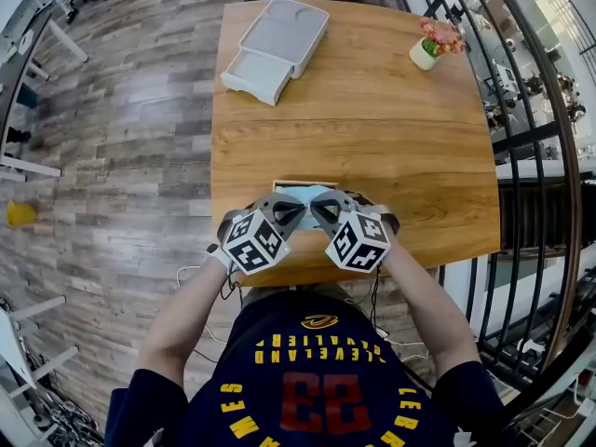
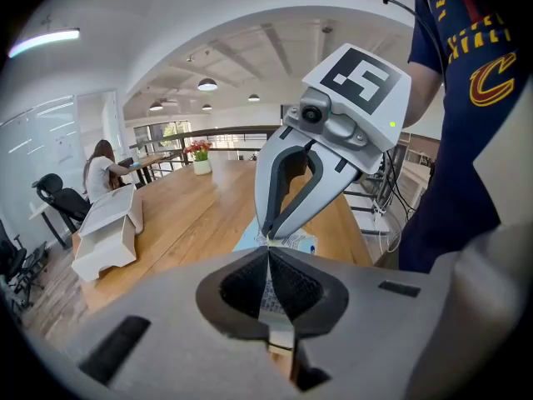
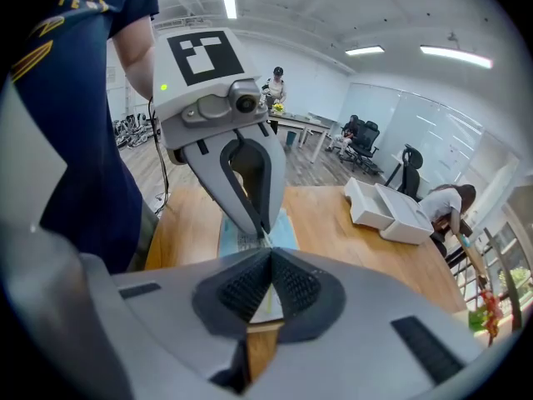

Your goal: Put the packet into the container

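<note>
A pale blue packet (image 1: 308, 195) is held just above the wooden table (image 1: 372, 128) near its front edge, pinched from both sides. My left gripper (image 1: 301, 212) is shut on its left part, and in the left gripper view the packet's (image 2: 296, 242) thin printed edge runs between the closed pads (image 2: 243, 283). My right gripper (image 1: 319, 212) is shut on the other side, tip to tip with the left one; the packet (image 3: 281, 230) shows pale blue beyond its tips. The white container (image 1: 276, 47) stands open at the table's far left, well away from both grippers.
A small white pot of pink flowers (image 1: 433, 45) sits at the far right corner. A black railing (image 1: 521, 138) runs along the table's right side. Wood floor lies to the left. A person (image 2: 102, 169) sits at another table in the background.
</note>
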`<state>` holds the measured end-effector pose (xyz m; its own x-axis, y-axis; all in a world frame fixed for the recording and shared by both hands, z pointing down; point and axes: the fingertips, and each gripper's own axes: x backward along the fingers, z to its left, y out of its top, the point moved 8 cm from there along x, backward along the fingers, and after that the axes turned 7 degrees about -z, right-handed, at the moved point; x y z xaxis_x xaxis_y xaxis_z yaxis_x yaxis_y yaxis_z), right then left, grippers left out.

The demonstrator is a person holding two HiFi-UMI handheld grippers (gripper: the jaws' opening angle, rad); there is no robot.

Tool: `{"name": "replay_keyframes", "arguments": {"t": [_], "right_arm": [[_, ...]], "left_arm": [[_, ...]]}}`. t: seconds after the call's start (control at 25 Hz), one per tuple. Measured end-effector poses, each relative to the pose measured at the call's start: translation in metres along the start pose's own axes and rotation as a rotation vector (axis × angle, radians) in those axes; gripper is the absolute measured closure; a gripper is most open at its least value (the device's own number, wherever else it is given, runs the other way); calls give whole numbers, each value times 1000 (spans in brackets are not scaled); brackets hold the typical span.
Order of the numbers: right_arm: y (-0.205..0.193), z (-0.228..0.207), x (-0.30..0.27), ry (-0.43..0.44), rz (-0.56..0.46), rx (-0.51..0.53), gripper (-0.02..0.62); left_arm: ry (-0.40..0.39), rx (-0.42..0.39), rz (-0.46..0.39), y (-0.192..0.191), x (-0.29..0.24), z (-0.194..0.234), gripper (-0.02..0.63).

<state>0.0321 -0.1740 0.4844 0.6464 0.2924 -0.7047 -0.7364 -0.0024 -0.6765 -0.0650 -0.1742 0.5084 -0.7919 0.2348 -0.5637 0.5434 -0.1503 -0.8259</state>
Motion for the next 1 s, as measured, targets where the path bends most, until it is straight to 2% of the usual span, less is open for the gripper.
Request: {"name": "replay_keyframes", "arguments": {"t": [0.16,0.36,1.0], "right_arm": [[1,0,-2,-7,-2,-4,583],[-7,-2,-16,4,26,-11,583],[-30,3,-40,17,70,-66,583]], "left_arm": [[-2,22,-7,-3,1,2,597],[-24,120,-3,-15,-8,11,597],[-52,99,90,-36,-33,12,597]]}}
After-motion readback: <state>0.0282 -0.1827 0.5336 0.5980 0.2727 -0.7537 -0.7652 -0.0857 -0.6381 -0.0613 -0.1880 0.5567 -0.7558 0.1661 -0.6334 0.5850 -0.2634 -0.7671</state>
